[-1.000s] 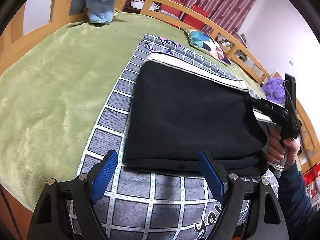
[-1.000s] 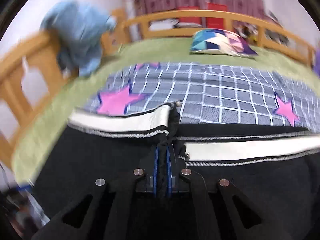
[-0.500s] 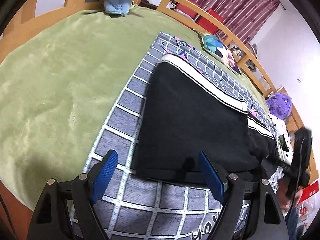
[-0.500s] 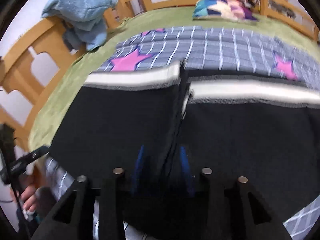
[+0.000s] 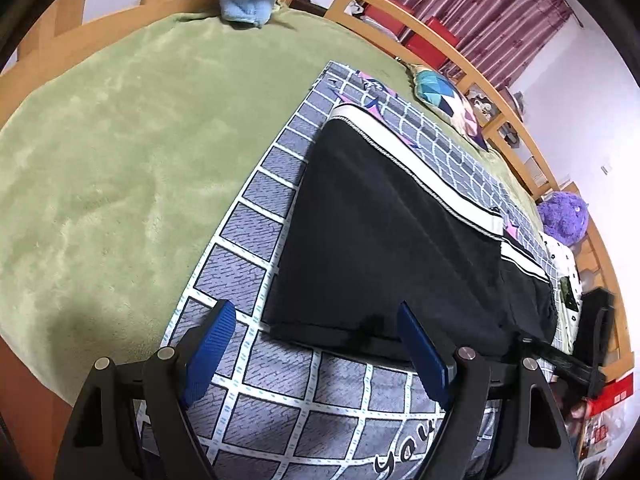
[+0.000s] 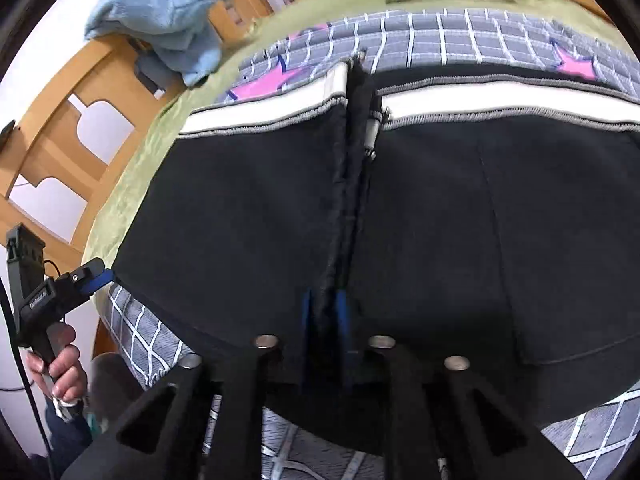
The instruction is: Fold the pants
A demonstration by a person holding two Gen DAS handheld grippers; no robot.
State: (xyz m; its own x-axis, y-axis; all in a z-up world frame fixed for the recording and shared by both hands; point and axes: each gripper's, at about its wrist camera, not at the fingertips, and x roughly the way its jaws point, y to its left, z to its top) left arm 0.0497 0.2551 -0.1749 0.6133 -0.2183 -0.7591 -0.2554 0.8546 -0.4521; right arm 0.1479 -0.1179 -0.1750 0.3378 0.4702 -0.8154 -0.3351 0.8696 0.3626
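The black pants (image 5: pixel 392 240) with a white side stripe lie folded on a grey checked blanket (image 5: pixel 280 392); in the right wrist view the pants (image 6: pixel 460 208) fill the middle. My left gripper (image 5: pixel 316 344) is open and empty, just short of the near pants edge. It also shows at the left of the right wrist view (image 6: pixel 86 274). My right gripper (image 6: pixel 326 308) is shut on a raised ridge of black fabric along the fold seam. In the left wrist view the right gripper (image 5: pixel 568 364) sits at the far right pants edge.
The blanket lies on a green bedspread (image 5: pixel 112 160) inside a wooden bed frame (image 6: pixel 52 136). A blue plush (image 6: pixel 168 12) hangs on the rail. A patterned pillow (image 5: pixel 448 100) and a purple plush (image 5: pixel 564 216) lie at the far side.
The right gripper opened briefly, then closed again on the fabric ridge, nearer the front edge. The left gripper stayed open and its view tilted to show more of the bed.
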